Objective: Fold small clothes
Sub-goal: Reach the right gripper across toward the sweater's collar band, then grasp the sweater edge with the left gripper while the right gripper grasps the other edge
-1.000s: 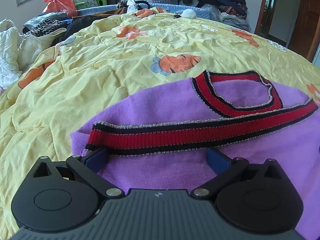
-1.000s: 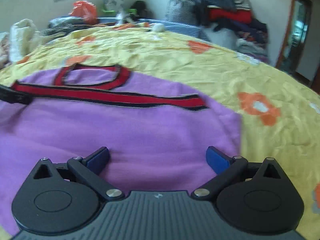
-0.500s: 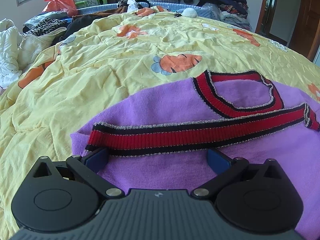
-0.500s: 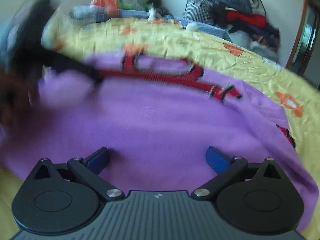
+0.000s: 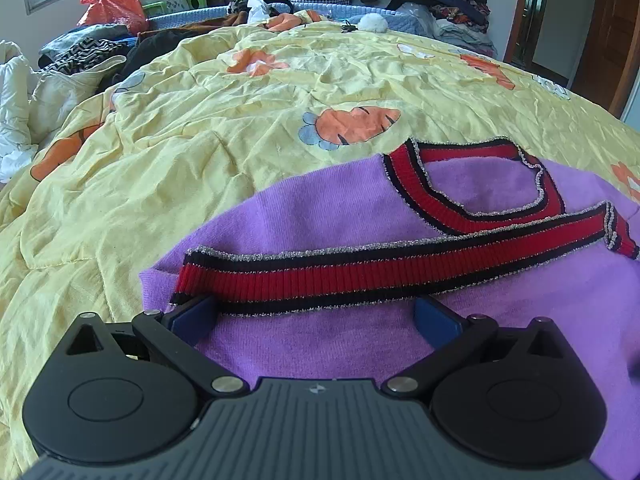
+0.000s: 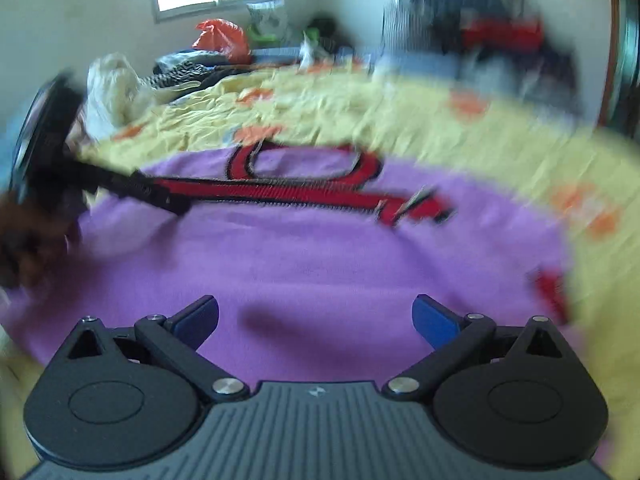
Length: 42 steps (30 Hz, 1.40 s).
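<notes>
From the left wrist, the left gripper sits low over the purple sweater spread on the yellow quilt, its jaws spread wide and holding nothing. The red-and-black hem band lies just past the fingertips; its far end, which ran out flat a second ago, now curls back on itself near the collar.

From the right wrist the picture is smeared with motion. The right gripper has swung back to the middle of the sweater, jaws wide apart and empty. The left gripper shows at the band's near end. The first fold seems laid, and I reckon the next grasp is being lined up.
</notes>
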Tool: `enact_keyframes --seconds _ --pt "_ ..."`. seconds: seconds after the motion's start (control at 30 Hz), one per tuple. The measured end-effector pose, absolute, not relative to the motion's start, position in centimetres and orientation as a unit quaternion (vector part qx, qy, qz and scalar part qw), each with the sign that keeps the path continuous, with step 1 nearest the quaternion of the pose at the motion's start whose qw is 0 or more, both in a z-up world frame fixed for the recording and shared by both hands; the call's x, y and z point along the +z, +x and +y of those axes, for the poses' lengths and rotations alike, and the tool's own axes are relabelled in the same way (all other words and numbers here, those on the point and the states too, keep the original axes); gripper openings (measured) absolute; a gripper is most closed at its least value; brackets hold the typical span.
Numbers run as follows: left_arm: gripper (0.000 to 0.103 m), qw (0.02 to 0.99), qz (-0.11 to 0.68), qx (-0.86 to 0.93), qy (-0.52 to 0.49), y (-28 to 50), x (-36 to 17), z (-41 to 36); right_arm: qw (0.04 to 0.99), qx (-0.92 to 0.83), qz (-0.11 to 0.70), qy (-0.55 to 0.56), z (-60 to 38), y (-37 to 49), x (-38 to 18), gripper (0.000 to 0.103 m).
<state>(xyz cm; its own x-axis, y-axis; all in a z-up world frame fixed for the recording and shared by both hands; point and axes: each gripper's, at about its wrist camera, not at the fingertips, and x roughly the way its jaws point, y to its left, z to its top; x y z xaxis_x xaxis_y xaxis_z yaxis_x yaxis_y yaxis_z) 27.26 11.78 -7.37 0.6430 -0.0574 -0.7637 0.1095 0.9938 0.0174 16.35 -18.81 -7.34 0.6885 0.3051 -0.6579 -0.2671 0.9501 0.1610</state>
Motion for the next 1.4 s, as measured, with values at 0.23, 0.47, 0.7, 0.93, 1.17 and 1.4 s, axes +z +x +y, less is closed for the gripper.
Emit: enact_keyframes --seconds 0.23,0.47,0.7,0.93,1.17,1.4 --pt "0.103 0.903 0.426 -0.049 0.033 27.5 -7.3 11.8 0.932 0.052 0.355 0.054 -26.7 21.6 -7.5 0.103" --pt "0.103 0.901 0.429 -0.050 0.034 27.6 -7.3 11.8 0.933 0.090 0.328 0.120 -29.2 20.0 -6.2 0.103" --pt "0.103 0.900 0.429 -0.058 0.037 27.7 -7.3 12.0 0.929 0.068 0.357 -0.077 -24.2 14.2 -8.2 0.103" --pt "0.103 0.905 0.418 -0.082 -0.009 27.5 -4.6 15.4 0.941 0.002 0.339 0.000 -28.5 10.1 -5.8 0.103" --pt "0.103 0.874 0.465 -0.119 -0.077 27.3 -4.8 22.2 0.930 0.194 0.311 -0.015 -16.5 5.3 -4.6 0.103" --pt "0.103 0.846 0.477 -0.177 -0.159 28.6 -6.3 23.9 0.891 0.320 0.248 -0.206 -2.3 1.4 -6.7 0.103"
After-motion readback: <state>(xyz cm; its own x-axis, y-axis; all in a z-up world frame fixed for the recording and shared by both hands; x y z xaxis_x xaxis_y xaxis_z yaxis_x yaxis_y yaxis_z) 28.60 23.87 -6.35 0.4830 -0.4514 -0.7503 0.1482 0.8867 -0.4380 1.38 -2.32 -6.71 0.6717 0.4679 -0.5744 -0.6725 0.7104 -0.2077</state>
